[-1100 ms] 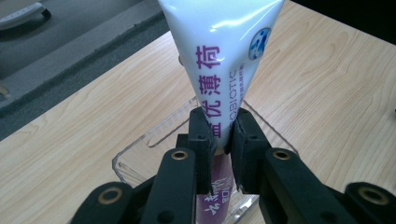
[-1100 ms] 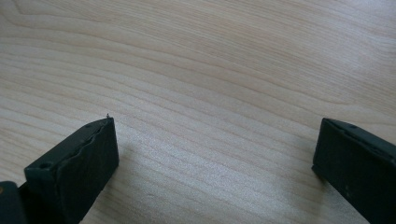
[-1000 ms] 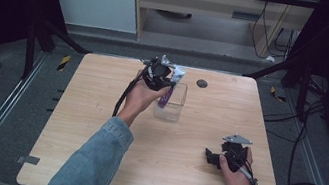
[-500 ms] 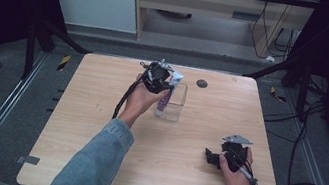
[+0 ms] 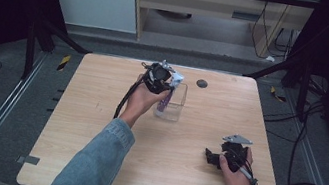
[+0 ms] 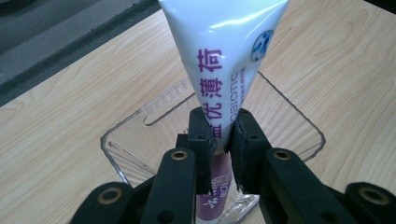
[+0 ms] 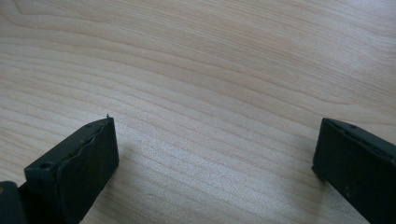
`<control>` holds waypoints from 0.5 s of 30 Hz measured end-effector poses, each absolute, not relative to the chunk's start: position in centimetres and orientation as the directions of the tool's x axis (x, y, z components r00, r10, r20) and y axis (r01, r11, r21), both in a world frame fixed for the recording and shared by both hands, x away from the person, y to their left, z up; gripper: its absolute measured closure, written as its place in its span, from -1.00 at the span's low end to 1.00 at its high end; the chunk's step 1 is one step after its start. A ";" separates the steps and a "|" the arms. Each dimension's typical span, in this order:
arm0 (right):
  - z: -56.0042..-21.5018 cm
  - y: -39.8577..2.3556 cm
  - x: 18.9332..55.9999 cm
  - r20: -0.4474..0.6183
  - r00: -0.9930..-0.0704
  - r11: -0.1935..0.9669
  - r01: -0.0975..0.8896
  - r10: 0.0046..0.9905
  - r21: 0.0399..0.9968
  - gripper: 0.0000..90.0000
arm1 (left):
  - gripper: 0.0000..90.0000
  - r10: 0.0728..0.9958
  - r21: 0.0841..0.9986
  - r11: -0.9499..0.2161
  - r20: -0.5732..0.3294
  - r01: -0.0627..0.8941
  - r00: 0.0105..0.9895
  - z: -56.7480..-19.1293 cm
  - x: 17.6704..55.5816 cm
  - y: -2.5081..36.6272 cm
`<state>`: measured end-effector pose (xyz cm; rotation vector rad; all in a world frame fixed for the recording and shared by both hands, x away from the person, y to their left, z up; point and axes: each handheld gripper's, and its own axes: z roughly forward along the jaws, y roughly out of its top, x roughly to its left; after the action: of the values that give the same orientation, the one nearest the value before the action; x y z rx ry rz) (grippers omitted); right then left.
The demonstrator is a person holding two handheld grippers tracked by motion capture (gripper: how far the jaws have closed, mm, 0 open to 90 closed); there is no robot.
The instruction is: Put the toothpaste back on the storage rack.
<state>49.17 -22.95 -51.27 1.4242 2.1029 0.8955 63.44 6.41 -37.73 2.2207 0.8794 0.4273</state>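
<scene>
At the left of the high view a denim sleeve (image 5: 95,162) runs up from the bottom edge to the left hand (image 5: 139,102), which holds the left gripper (image 5: 164,83) above the near-left rim of a clear plastic box (image 5: 174,105) standing on the wooden table (image 5: 88,110), toward its far middle. In the left gripper view the two black jaws stand nearly together, pinching a white tube (image 6: 224,60) with purple lettering just where the white part gives way to its purple lower end. The tube stands close to upright, its wide crimped end up toward the camera and its narrow end down inside the box; whether that end touches the box floor is hard to make out through the jaws. The box's transparent walls (image 6: 299,121) ring the tube on all sides. Just beyond the box, on the table's far edge, sits a small dark round spot (image 5: 201,83), too small to identify. Well apart, at the near right of the table, the right hand (image 5: 236,173) rests with the right gripper (image 5: 215,158) lying low on the wood, pointing left. In the right gripper view its jaws stand wide apart, with bare wood grain (image 7: 210,93) between them and nothing held.
</scene>
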 end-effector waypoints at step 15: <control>-51.3 -23.0 49.2 -0.006 -0.370 0.259 0.640 0.929 0.723 -0.99 | 0.74 0.711 0.693 -0.526 0.038 0.494 0.702 -38.1 64.9 4.6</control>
<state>49.17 -22.96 -51.26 1.4224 2.1030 0.8951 64.92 4.61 -38.14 2.2369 0.9139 0.4178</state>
